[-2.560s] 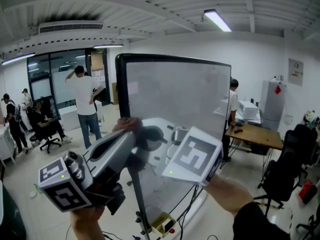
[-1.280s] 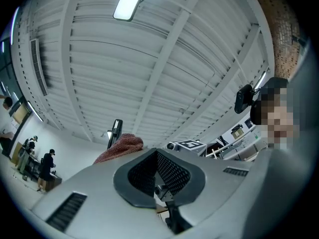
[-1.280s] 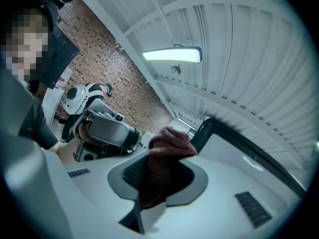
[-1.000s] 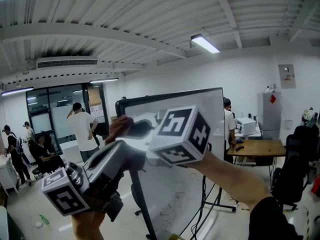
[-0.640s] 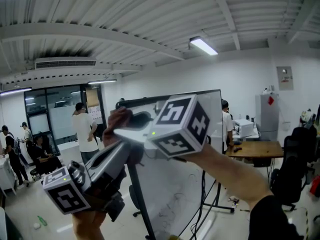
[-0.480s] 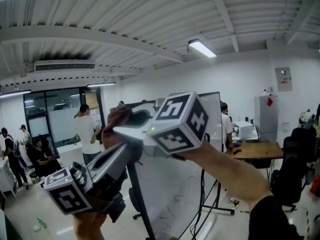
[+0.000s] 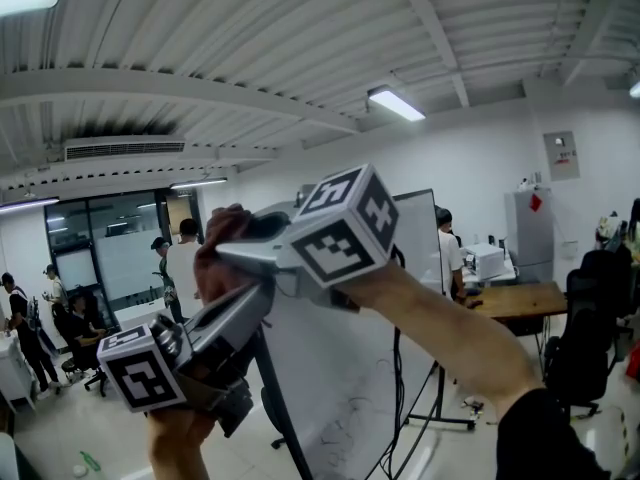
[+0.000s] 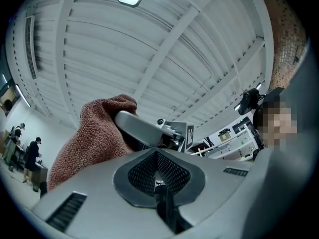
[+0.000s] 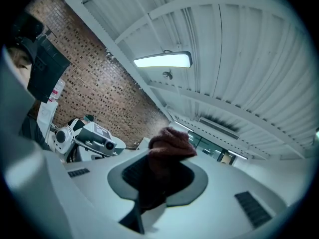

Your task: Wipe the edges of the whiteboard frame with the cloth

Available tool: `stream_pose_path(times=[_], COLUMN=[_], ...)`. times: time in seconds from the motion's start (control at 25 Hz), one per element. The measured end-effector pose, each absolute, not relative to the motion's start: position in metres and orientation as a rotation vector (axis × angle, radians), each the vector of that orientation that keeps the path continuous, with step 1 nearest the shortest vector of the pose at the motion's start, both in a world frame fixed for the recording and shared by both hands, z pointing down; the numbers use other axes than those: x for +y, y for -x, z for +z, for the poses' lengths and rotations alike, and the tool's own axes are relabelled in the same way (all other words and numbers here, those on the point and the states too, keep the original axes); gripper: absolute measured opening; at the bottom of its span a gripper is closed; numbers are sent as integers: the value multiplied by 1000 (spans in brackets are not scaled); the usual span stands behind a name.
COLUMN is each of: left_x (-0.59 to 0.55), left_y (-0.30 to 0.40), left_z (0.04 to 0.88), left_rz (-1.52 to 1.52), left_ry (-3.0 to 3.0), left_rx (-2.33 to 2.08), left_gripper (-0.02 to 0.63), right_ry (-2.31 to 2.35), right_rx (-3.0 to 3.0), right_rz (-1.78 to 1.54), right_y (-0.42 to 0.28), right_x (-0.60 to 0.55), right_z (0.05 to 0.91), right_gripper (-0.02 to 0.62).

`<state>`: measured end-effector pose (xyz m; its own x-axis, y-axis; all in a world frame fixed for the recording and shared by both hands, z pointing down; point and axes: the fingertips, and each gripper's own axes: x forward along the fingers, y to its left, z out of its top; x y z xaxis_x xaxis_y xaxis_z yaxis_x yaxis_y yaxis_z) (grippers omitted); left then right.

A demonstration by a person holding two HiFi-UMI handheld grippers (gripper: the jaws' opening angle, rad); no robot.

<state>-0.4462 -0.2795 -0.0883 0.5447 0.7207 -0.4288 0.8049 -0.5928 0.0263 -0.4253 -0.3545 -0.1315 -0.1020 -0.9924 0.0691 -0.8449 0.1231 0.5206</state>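
Two handheld grippers raised before a dark-framed white whiteboard [image 7: 340,388]. Right gripper [image 9: 158,176]: jaws pinched on a reddish-brown knitted cloth [image 9: 169,146]. Left gripper [image 8: 157,171]: jaws together, with the cloth just beside its tips.

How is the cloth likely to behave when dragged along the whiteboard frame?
Probably floppy: the cloth bunches into a soft lump past the right gripper, which is shut on it. Likely light, since that pinch alone seems to hold it up. Its nubby weave suggests it drags rather than slips.
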Motion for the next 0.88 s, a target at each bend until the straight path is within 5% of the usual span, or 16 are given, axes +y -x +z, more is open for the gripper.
stream_pose_path(times=[0.88], left_x=[-274], left_y=[446], left_z=[-98], left_rz=[-514], left_ry=[-2544], left_rx=[1342], left_gripper=[-12], right_ry=[-1887], right_rx=[-2087], right_rz=[-456], right_y=[411], right_x=[-363], right_z=[-175], right_gripper=[81])
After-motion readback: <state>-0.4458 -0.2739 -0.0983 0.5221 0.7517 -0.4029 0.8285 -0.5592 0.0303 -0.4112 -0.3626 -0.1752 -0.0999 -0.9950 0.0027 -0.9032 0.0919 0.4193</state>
